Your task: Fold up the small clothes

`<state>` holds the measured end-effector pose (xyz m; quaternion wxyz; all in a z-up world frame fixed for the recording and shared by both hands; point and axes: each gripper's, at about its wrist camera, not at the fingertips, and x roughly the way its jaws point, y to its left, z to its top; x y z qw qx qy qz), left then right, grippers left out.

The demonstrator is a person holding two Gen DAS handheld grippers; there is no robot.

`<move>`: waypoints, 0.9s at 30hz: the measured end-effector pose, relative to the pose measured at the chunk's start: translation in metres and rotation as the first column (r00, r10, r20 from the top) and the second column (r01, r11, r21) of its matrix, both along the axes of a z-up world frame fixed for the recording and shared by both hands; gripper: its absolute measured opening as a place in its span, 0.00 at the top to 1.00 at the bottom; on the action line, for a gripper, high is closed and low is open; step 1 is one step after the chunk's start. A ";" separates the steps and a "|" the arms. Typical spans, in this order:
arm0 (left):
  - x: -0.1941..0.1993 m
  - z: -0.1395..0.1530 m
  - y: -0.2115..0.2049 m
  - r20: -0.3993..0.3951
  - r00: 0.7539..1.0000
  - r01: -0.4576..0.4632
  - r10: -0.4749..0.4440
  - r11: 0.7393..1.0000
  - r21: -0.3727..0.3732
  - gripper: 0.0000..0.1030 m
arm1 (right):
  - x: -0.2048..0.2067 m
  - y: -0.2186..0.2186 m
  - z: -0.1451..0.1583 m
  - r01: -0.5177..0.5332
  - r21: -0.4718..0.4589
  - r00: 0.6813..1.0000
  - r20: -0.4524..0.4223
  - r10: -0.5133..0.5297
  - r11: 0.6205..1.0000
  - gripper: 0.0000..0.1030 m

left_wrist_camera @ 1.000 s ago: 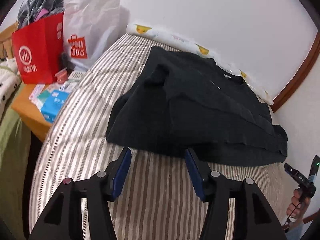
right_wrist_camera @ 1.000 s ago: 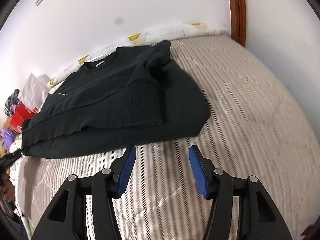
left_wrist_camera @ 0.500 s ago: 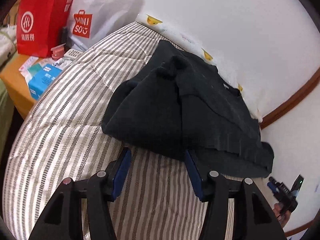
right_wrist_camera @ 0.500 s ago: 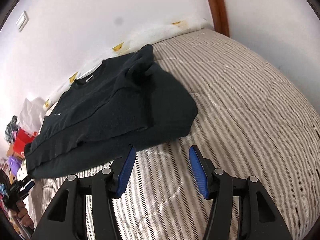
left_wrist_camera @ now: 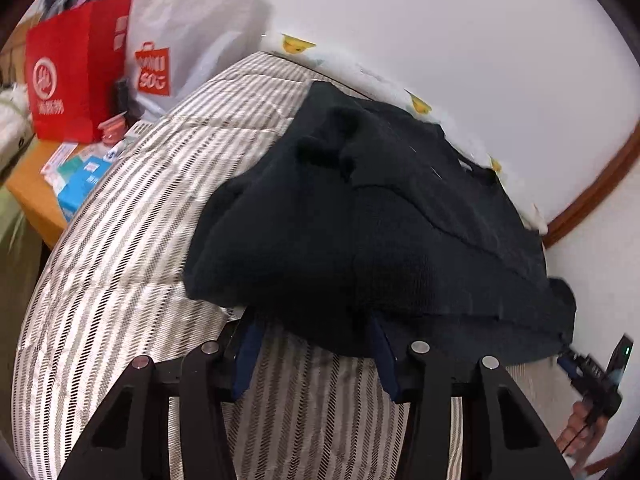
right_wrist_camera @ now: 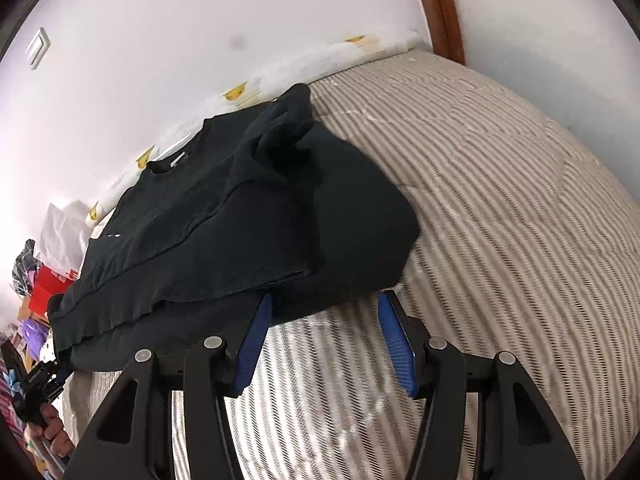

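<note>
A black sweater (left_wrist_camera: 360, 220) lies flat on the striped bed (left_wrist_camera: 132, 248), sleeves folded in over its body, neck toward the wall. My left gripper (left_wrist_camera: 312, 322) is at the near hem by the left corner. Its jaws are closing, and the hem lies over the blue fingertips (left_wrist_camera: 248, 340) and between them without being pinched. My right gripper (right_wrist_camera: 325, 300) stands open at the near hem of the sweater (right_wrist_camera: 240, 220) by the right corner, cloth reaching between its blue pads (right_wrist_camera: 394, 336). Each view catches the other gripper at its edge, held in a hand.
A red paper bag (left_wrist_camera: 72, 76) and a white shopping bag (left_wrist_camera: 188, 32) stand on a wooden side table (left_wrist_camera: 32, 196) left of the bed, with small boxes. A white wall and a rolled duck-print cloth (left_wrist_camera: 296, 44) bound the far side. Striped bedding (right_wrist_camera: 500, 200) stretches right.
Both grippers have come forward to the sweater's near hem, which now overlaps their fingertips. The left jaws stand a little narrower. The right view has rolled slightly.
</note>
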<state>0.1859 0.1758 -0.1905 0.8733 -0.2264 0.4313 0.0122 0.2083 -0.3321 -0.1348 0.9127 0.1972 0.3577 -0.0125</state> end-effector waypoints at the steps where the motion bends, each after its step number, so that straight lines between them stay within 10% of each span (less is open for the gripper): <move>1: 0.000 0.000 -0.001 0.004 1.000 0.010 -0.010 1.000 0.009 0.56 | 0.001 0.002 0.000 -0.003 0.001 1.000 0.002 0.003 1.000 0.47; 18: 0.015 -0.001 -0.001 -0.010 1.000 -0.013 0.013 1.000 0.023 0.74 | 0.021 -0.011 -0.009 0.047 0.208 0.998 0.019 -0.052 0.977 0.46; 22: 0.014 0.000 -0.004 -0.008 1.000 -0.007 0.008 0.999 0.036 0.84 | 0.027 -0.009 -0.009 0.061 0.167 0.998 0.006 -0.063 0.984 0.79; 27: 0.007 0.005 -0.006 -0.005 1.000 -0.018 0.018 0.999 0.052 0.90 | 0.021 -0.005 -0.001 0.035 0.114 0.999 0.025 -0.038 0.993 0.84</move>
